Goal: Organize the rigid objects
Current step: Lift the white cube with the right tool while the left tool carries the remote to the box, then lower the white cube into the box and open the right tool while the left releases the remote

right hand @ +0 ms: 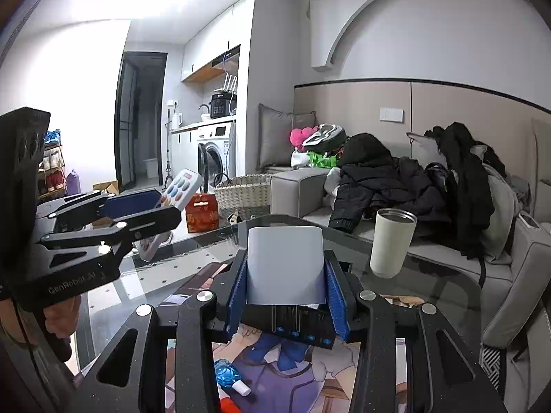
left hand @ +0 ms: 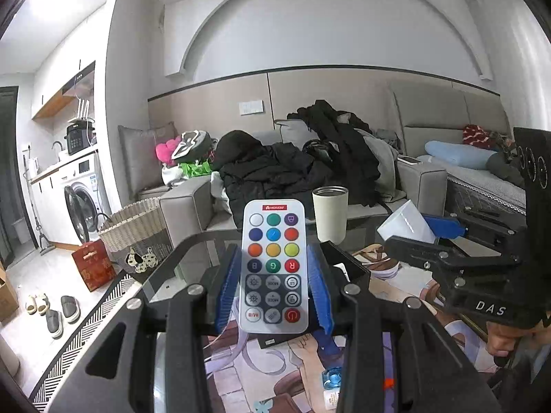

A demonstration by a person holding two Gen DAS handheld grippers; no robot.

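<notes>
My left gripper (left hand: 274, 275) is shut on a white remote control (left hand: 274, 265) with coloured round buttons and holds it upright above the glass table (left hand: 162, 285). From the right wrist view the remote (right hand: 182, 189) sticks out of the left gripper (right hand: 162, 203) at the left. My right gripper (right hand: 286, 289) is shut on a white rounded box (right hand: 286, 265), lifted above the table. In the left wrist view that box (left hand: 406, 223) sits in the right gripper (left hand: 427, 237) at the right.
A cream tumbler (right hand: 392, 244) stands on the glass table near the sofa (right hand: 430, 189) piled with dark clothes. A printed mat (right hand: 292, 361), a black box (right hand: 306, 323) and a small blue bottle (right hand: 229, 377) lie below the grippers. A wicker basket (left hand: 134, 230) stands on the floor.
</notes>
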